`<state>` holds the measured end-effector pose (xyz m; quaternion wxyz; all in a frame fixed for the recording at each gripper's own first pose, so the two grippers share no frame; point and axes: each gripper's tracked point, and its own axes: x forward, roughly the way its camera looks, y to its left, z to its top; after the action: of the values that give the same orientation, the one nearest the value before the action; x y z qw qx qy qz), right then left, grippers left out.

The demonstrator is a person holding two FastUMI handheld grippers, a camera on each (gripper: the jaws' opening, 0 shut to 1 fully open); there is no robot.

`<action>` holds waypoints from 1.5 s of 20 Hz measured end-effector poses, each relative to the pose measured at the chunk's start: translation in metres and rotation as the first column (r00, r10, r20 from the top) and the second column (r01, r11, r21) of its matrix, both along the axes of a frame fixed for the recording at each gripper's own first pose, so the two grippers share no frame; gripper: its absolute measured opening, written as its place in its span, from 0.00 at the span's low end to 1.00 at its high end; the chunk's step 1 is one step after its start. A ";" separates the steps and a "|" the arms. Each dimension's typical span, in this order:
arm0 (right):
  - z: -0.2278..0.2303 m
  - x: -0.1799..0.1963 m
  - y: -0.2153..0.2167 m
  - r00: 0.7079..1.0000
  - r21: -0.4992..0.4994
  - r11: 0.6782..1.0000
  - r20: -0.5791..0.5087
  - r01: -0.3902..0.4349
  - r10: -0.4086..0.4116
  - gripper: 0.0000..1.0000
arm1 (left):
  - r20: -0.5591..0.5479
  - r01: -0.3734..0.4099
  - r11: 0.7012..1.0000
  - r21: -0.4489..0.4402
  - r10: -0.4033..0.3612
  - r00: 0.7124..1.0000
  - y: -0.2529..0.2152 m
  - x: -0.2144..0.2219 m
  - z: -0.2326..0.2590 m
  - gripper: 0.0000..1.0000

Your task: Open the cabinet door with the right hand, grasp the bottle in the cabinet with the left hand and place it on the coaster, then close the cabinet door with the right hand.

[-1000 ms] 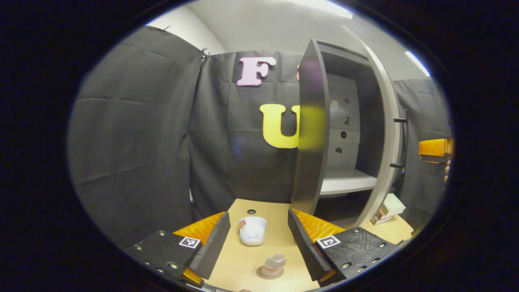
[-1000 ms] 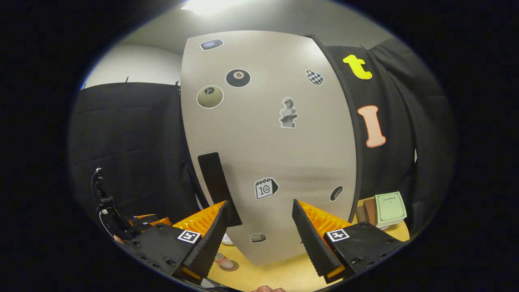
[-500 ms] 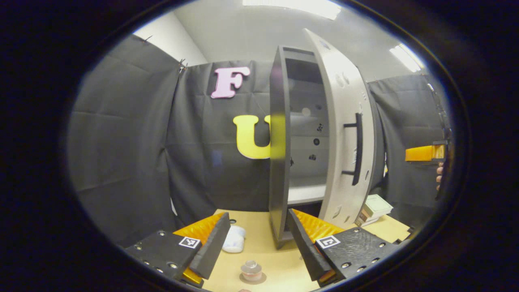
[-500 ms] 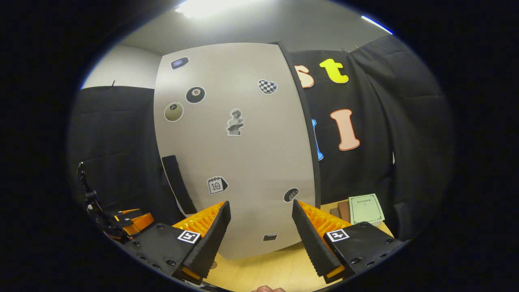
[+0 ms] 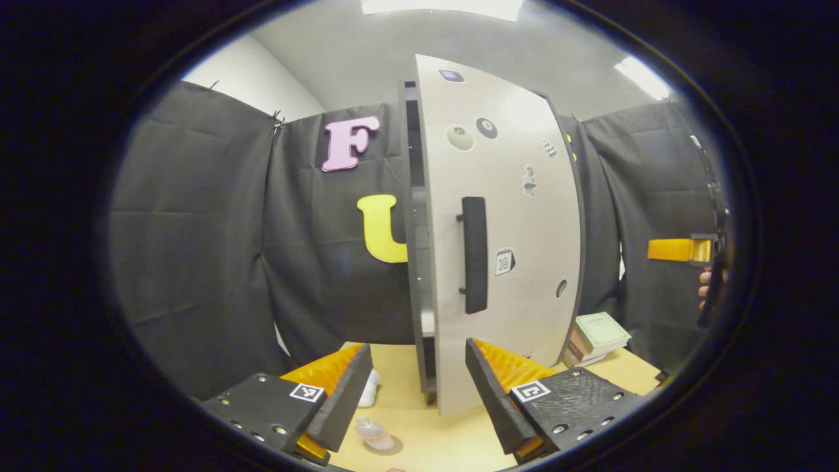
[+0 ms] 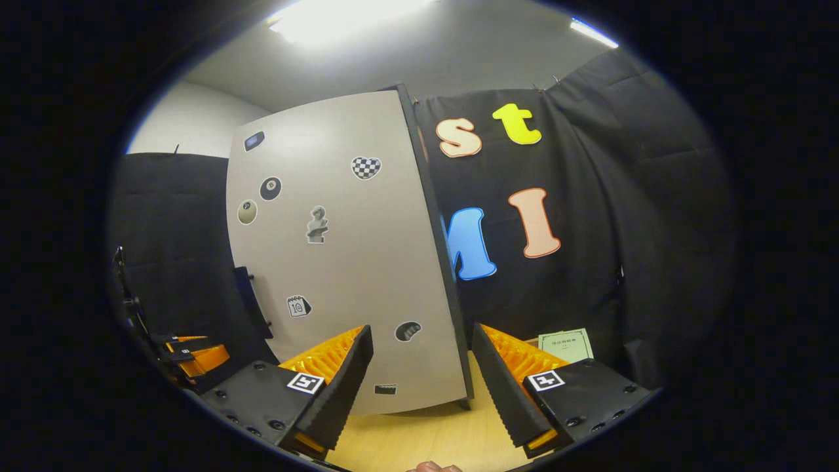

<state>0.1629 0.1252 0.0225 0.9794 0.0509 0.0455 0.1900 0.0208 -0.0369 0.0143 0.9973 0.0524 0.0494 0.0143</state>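
Door swung from wide open a second ago to nearly flush now; the shelf inside, visible before, is hidden behind the cabinet door (image 5: pixel 511 216). Left gripper view also shifted, so the bottle sits lower and further left in frame than it did.

Left tongs (image 5: pixel 418 383): apart, nothing between them, hovering over the desk (image 5: pixel 452 439). Right tongs (image 6: pixel 421 373): apart, empty, facing the door's sticker-covered face (image 6: pixel 341 262) near its hinge-side edge; no clear contact with the panel. The right tongs and the hand holding them also show far right in the left gripper view (image 5: pixel 682 250), well apart from the door.

Bottle (image 5: pixel 371 432) stands on the coaster (image 5: pixel 383 446) on the desk, just beside the left tongs' finger, so placement looks done. White crumpled object (image 5: pixel 370 388) lies behind it. Books (image 5: pixel 596 334) stacked to the cabinet's right.

Step in hand, judged: finish closing. A dark slit remains along the handle-side edge by the black handle (image 5: pixel 474 254), so the door may not be fully seated. To do it well: push flat on the panel near the handle side, not the hinge side, slow and square, until the gap is gone. Keep the left tongs low and clear of the bottle so it isn't knocked off the coaster.
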 end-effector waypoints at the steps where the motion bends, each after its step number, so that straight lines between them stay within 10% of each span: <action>1: -0.003 0.000 -0.006 1.000 -0.006 1.000 -0.007 -0.006 0.006 0.97 | 0.007 -0.003 1.000 -0.005 0.003 1.000 -0.007 0.001 0.004 0.86; 19: -0.024 0.030 -0.128 0.996 -0.080 0.993 -0.014 0.087 -0.089 0.98 | 0.136 -0.056 0.988 -0.146 0.076 0.988 -0.075 -0.011 0.041 0.88; 30: -0.021 0.054 -0.086 0.980 -0.110 0.976 -0.043 0.189 -0.195 0.98 | 0.134 0.029 0.983 -0.181 -0.004 0.991 -0.052 0.024 0.033 0.88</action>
<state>0.2170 0.0391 0.0015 0.9929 0.0082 0.0766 0.0904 0.0448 -0.0885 0.0470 0.9991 -0.0399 -0.0167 0.0049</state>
